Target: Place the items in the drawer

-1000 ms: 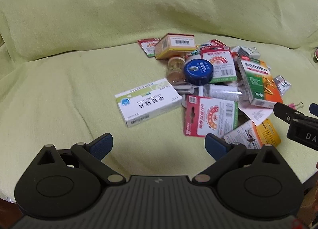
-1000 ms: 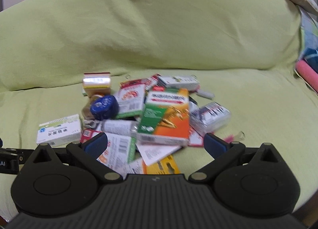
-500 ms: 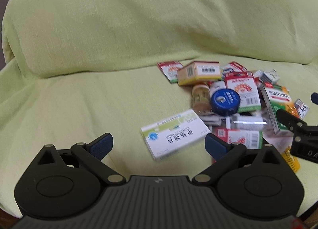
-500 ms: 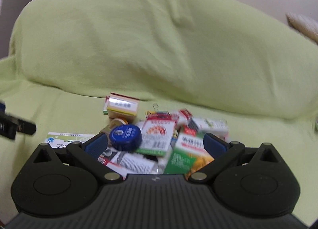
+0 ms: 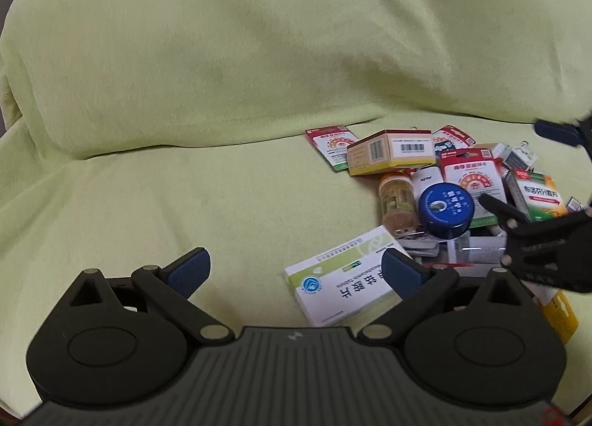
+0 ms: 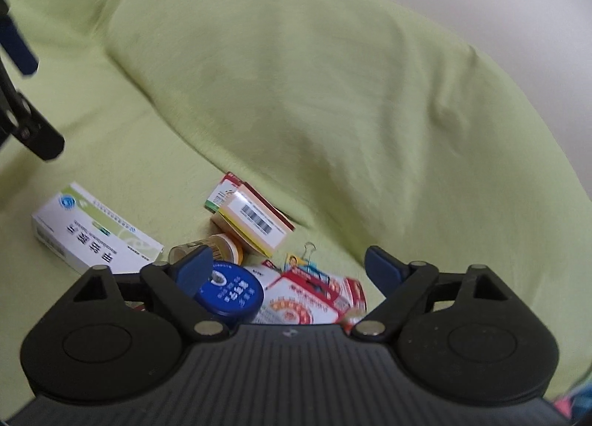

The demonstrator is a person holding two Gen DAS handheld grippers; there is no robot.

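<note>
Pile of medicine items on green-covered sofa seat [image 5: 185, 204], none picked up. White-green pill box [image 5: 342, 278] lies flat at pile's near-left edge, just beside left gripper's [image 5: 296, 270] right fingertip; jaws spread wide, empty. Behind it: amber bottle [image 5: 397, 196] on its side, blue-lidded jar [image 5: 446, 208], tan barcode box [image 5: 392, 152], red-white packets [image 5: 471, 178]. Right gripper [image 6: 292, 267] hovers over the jar [image 6: 231, 292], spread apart, holding nothing. Binder clip [image 6: 309, 252] near the packets. No drawer in view.

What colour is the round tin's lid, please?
Dark blue with white print on the round tin, clearest in the left wrist view.
</note>
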